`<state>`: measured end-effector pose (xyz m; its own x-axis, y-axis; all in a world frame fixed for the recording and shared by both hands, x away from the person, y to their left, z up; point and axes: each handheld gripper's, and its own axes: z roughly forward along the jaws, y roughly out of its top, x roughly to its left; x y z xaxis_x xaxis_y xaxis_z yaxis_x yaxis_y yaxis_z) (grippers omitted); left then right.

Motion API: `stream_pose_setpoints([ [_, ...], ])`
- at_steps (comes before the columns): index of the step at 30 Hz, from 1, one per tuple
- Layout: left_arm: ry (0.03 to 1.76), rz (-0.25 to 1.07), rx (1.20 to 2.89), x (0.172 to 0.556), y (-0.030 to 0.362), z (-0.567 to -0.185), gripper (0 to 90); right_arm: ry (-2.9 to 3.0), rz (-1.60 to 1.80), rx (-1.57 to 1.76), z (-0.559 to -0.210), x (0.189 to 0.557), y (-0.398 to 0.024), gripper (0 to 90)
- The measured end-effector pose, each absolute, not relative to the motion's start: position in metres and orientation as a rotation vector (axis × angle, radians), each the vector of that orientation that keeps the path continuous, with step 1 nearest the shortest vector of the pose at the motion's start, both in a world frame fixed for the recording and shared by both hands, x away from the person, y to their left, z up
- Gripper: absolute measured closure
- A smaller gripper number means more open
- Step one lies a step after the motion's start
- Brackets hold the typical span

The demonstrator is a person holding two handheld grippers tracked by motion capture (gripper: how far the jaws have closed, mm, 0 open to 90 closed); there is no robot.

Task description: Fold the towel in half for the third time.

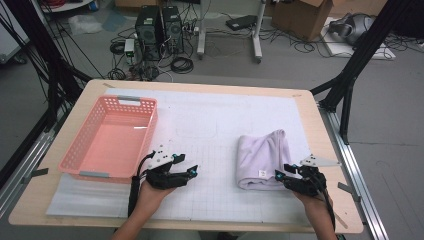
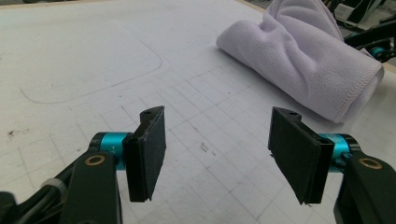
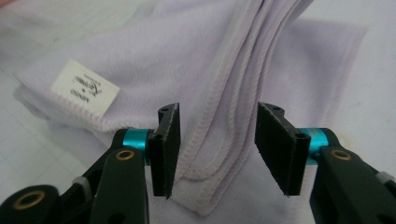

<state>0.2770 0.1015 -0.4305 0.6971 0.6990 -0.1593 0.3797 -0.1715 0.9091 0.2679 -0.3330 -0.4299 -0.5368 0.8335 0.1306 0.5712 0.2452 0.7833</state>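
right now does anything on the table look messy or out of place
Only the folded towel: it lies askew to the mat's grid, with rumpled folds and uneven, stepped hems at the near corner. The pink basket sits empty and upright.

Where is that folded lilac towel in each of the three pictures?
High view: the folded lilac towel lies right of centre on the white mat, just ahead of the right gripper.
Left gripper view: upper right, beyond the open jaws.
Right gripper view: across most of the picture, its stitched edges between the open jaws.
Shared landmark: the towel's white label, also in the right gripper view; the mat's grid lines run through all three.
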Motion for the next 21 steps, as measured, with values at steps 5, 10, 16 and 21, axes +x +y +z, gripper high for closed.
stream_pose_setpoints([
  [5, 0.866, 0.363, 1.786, 0.278, 0.105, -0.431, 37.3, 2.266, 1.216, 1.317, -0.433, 0.269, -0.332, 81.6],
  [10, 0.876, 0.366, 1.775, 0.278, 0.107, -0.431, 37.3, 2.189, 1.145, 1.34, -0.415, 0.252, -0.345, 82.0],
  [16, 0.882, 0.365, 1.771, 0.279, 0.107, -0.431, 37.4, 2.123, 1.035, 1.414, -0.412, 0.244, -0.356, 67.3],
  [21, 0.886, 0.366, 1.764, 0.279, 0.108, -0.432, 37.4, 2.047, 1.056, 1.264, -0.406, 0.246, -0.341, 57.4],
])
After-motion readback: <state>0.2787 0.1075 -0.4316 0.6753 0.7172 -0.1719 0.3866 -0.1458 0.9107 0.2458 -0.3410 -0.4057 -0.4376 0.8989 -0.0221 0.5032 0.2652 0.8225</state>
